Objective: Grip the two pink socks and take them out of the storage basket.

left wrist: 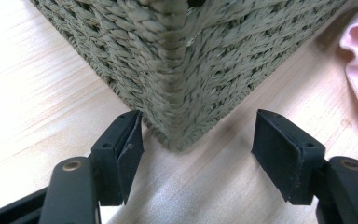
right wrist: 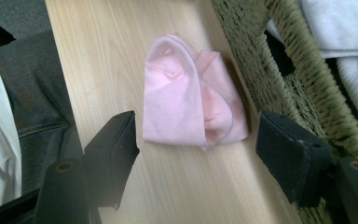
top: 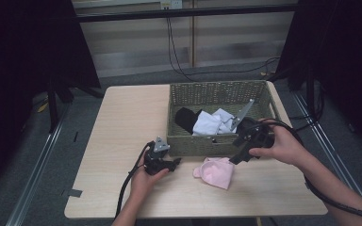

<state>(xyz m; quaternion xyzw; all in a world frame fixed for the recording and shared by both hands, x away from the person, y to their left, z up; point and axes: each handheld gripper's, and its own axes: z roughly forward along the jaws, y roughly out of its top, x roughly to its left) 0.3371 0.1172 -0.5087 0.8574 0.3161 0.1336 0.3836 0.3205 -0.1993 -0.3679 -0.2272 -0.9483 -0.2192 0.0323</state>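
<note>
Right gripper view: a soft folded pink sock lies on the pale wood bench beyond the right gripper, jaws apart and empty; left gripper, jaws apart, faces the woven green-grey wicker basket corner.

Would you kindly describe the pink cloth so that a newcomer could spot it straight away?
Start at the woven basket on the wooden table. Just outside its near wall, on the bare tabletop, lies the pink cloth, folded over on itself, with the open right tongs just above it. It is the one pink piece, and the black and white cloths all lie inside the basket.
</note>
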